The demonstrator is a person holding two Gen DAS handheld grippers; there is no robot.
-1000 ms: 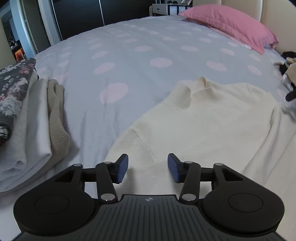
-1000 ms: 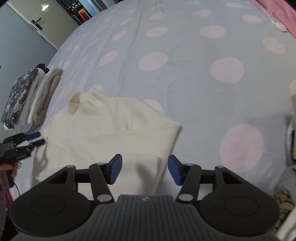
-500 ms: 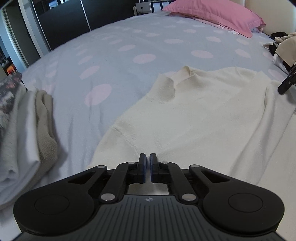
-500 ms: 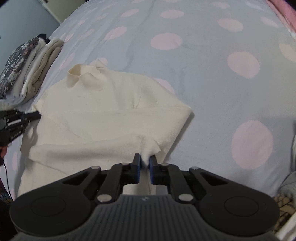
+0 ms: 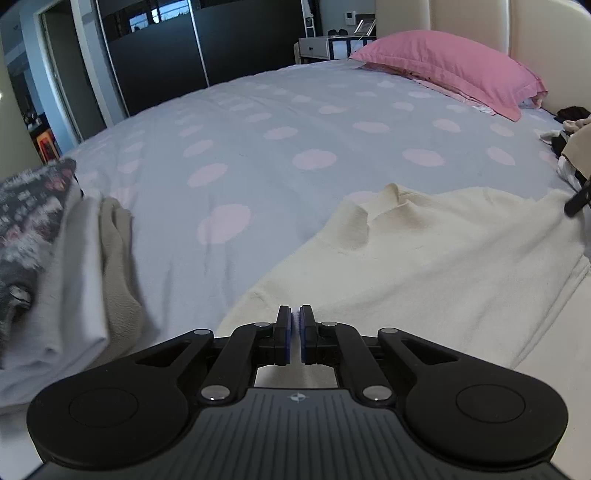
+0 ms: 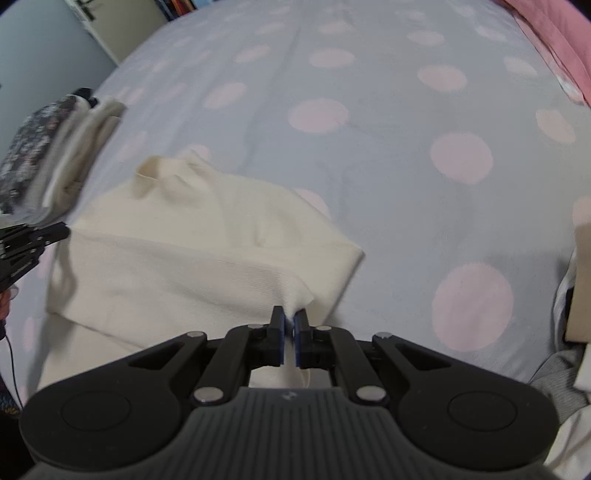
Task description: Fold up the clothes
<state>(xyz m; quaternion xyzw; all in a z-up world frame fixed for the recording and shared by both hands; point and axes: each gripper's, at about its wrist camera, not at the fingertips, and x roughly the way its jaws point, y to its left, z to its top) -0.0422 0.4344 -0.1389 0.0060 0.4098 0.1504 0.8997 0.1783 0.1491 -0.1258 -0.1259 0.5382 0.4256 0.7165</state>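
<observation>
The cream sweater (image 5: 443, 266) lies flat on the spotty bed (image 5: 277, 147), its collar at the far end, and the left gripper (image 5: 295, 325) and right gripper (image 6: 290, 325) each pinch its near edge, one at each side.

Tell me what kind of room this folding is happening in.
Most likely a bedroom: a cream sweater lies on a bed with a polka-dot cover, a pink pillow sits by the headboard, and dark sliding doors stand behind.
</observation>
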